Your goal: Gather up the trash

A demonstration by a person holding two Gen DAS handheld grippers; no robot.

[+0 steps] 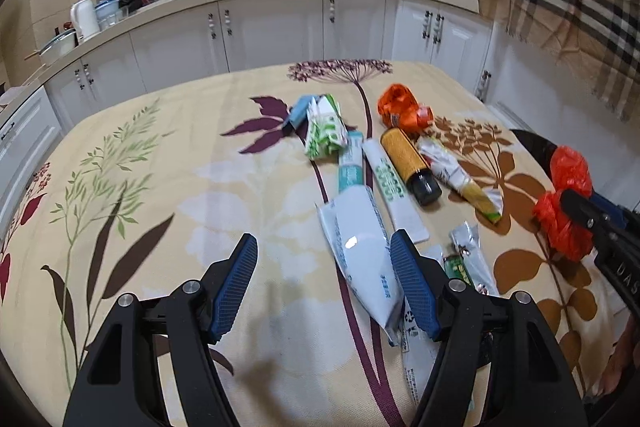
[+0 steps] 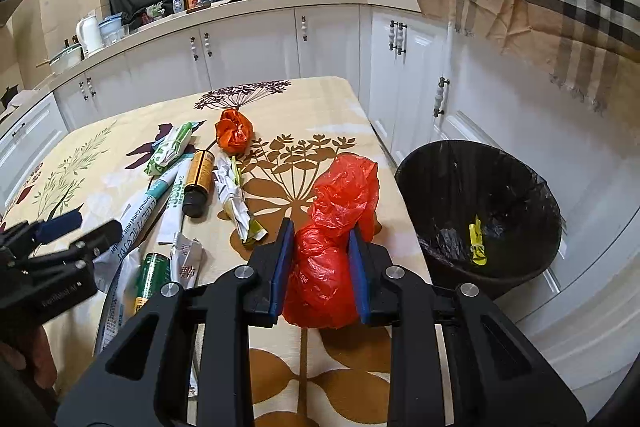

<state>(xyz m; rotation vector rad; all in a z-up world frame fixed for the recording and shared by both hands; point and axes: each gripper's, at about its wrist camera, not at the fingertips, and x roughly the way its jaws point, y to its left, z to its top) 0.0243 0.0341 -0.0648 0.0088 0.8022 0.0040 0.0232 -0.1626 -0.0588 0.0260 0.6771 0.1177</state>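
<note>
My right gripper [image 2: 320, 247] is clamped on a red plastic bag [image 2: 332, 259], held above the table's [image 2: 328, 103] right edge. Black bin [image 2: 480, 211] sits beside the table, a yellow scrap [image 2: 477, 241] inside. My left gripper [image 1: 324, 259] has fingers spread wide, over a white pouch [image 1: 360, 251]. Brown bottle [image 1: 408, 163] and orange bag [image 1: 402, 107] lie beyond on the table.

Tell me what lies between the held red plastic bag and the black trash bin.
In the right wrist view, only the tablecloth's edge and a gap of white cabinet fronts separate the red plastic bag, clamped in the right hand-held gripper, from the black trash bin.
</note>
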